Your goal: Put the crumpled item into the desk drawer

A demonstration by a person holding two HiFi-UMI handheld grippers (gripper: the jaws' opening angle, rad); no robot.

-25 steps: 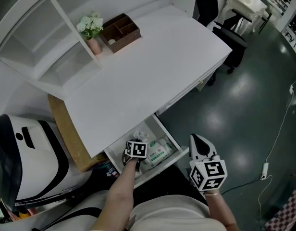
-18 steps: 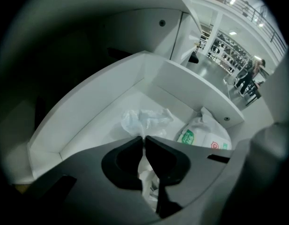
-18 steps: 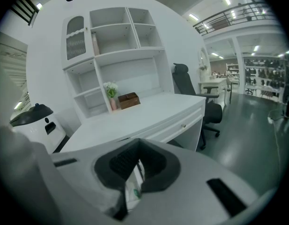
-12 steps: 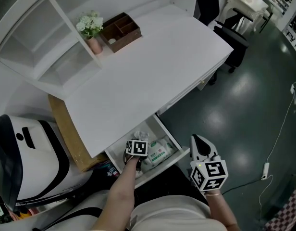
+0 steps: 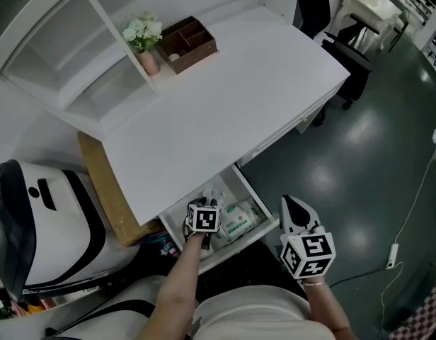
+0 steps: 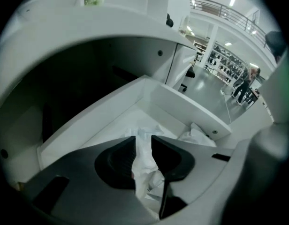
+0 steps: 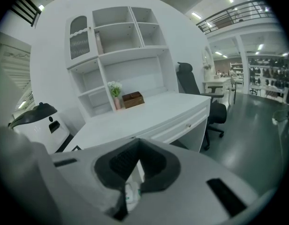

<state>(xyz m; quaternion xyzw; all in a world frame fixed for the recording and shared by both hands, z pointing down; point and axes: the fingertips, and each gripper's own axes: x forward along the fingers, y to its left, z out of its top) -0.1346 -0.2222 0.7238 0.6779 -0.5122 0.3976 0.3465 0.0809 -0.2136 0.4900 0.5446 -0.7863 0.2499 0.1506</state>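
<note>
One claw, the left claw (image 6: 143, 138), is pinched narrow on the crumpled white paper (image 6: 145, 167), held low inside the open drawer (image 6: 182, 104). By my reading this is the placing step, nearly done; next the claw should part and lift clear. A tissue pack (image 5: 237, 220) crowds the drawer beside it, and the bench (image 5: 225, 98) overhangs the drawer's back. The right claw (image 7: 137, 144), closed and empty, hangs outside the drawer front.

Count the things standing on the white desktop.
2. A pot of white flowers stands at the back against the shelf unit; a brown wooden organizer box sits right beside it. Small things inside the box's compartments may be hidden.
</note>
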